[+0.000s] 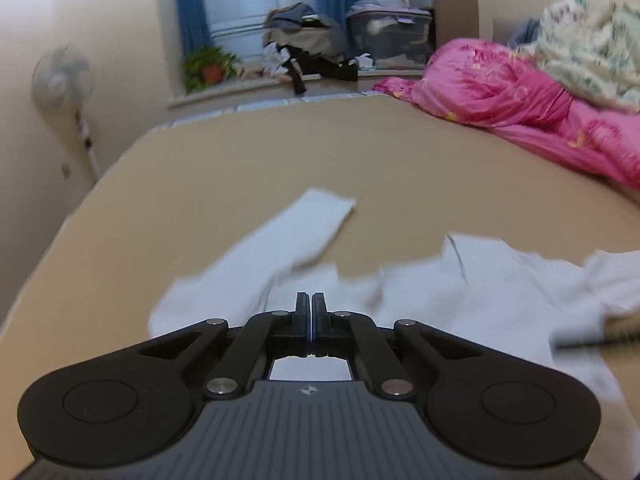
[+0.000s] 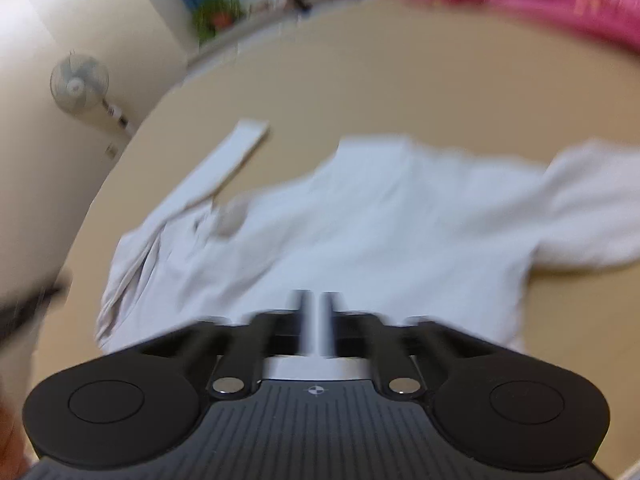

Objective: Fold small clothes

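A white long-sleeved garment (image 1: pixel 480 292) lies spread on a tan surface (image 1: pixel 240 160), one sleeve (image 1: pixel 304 232) stretching away to the left. My left gripper (image 1: pixel 311 300) hovers over its near edge with the fingers pressed together; no cloth shows between them. The right wrist view is blurred. There the garment (image 2: pixel 380 220) fills the middle, with a sleeve (image 2: pixel 232 160) at the left and another (image 2: pixel 592 208) at the right. My right gripper (image 2: pixel 314 304) is over the near hem, fingers nearly touching with a pale strip between them; whether cloth is pinched I cannot tell.
A pink quilt (image 1: pixel 500 92) and a floral blanket (image 1: pixel 592 52) are heaped at the far right. A fan (image 1: pixel 60 80) stands by the left wall. A potted plant (image 1: pixel 210 66), a pile of clothes (image 1: pixel 300 40) and a storage box (image 1: pixel 390 36) line the window ledge.
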The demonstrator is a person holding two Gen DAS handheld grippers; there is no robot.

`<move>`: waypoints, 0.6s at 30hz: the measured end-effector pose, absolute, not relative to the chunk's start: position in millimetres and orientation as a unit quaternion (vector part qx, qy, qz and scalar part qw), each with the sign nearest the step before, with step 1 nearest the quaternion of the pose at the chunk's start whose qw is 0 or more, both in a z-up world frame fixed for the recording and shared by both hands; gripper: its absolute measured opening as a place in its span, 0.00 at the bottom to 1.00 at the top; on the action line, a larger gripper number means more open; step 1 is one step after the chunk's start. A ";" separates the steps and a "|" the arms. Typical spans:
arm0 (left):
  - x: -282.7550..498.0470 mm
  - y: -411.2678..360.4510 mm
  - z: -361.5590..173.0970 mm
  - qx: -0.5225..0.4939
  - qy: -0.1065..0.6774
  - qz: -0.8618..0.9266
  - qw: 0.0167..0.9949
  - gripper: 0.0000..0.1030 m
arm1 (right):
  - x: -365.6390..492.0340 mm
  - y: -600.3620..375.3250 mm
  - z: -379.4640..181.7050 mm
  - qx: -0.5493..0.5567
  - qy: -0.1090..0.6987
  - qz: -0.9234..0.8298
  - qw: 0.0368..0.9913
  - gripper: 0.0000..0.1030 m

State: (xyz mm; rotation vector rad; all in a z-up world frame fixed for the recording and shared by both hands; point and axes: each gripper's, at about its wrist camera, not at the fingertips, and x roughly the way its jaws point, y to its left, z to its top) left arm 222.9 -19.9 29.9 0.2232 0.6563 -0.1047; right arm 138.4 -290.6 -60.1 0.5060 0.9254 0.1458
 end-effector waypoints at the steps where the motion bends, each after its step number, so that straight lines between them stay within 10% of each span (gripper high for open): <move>1: 253.1 -29.5 24.7 0.114 0.333 -0.055 0.934 0.00 | 145.3 -291.0 -68.1 0.256 0.460 0.065 0.848 0.00; 5: 364.9 -56.3 -10.6 0.107 0.384 -0.042 0.916 0.06 | 156.2 -297.1 -91.1 0.289 0.509 0.025 0.810 0.04; 10: 463.0 -77.7 -67.7 0.131 0.433 -0.005 0.892 0.66 | 157.1 -282.2 -99.1 0.277 0.538 0.070 0.793 0.09; 13: 491.1 -81.7 -99.4 0.131 0.459 0.009 0.879 0.55 | 156.0 -270.5 -96.7 0.236 0.538 0.084 0.805 0.20; 15: 495.1 -75.7 -109.6 0.157 0.458 0.003 0.875 0.04 | 156.1 -269.8 -98.4 0.237 0.541 0.083 0.803 0.20; 18: 474.8 -32.6 -85.1 0.155 0.430 0.032 0.889 0.03 | 155.6 -271.9 -102.0 0.235 0.546 0.083 0.800 0.20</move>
